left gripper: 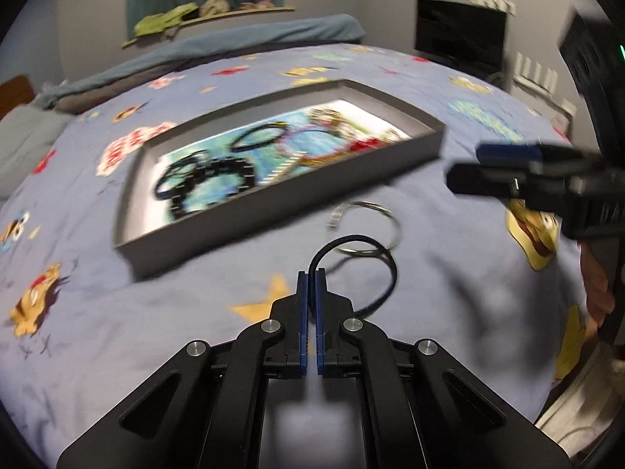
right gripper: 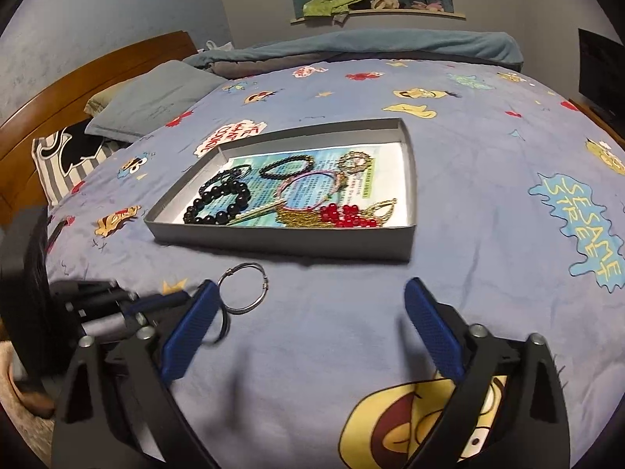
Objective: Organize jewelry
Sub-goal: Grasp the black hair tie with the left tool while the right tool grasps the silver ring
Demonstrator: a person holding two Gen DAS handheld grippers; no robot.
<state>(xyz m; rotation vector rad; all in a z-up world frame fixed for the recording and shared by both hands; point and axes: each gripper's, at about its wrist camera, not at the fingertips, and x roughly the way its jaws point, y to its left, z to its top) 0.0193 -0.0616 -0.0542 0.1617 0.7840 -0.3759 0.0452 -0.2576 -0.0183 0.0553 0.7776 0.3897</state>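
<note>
My left gripper (left gripper: 311,273) is shut on a thin black bangle (left gripper: 394,273), which loops out to the right just above the bedspread. A silver bangle (left gripper: 398,230) lies flat on the bed right behind it. Beyond stands a shallow grey tray (left gripper: 250,226) holding several bracelets. In the right wrist view the tray (right gripper: 281,242) shows black bead bracelets (right gripper: 222,203), a gold chain (right gripper: 300,217) and red beads (right gripper: 347,213). My right gripper (right gripper: 312,293) is open over the bedspread with nothing between its fingers. The silver bangle (right gripper: 265,284) lies by its left finger.
Everything rests on a blue cartoon-print bedspread (right gripper: 488,234). Pillows (right gripper: 156,97) and a wooden headboard (right gripper: 97,66) are at the far left. A folded blanket (right gripper: 371,45) lies along the far edge. A dark screen (left gripper: 459,35) stands against the wall at the right.
</note>
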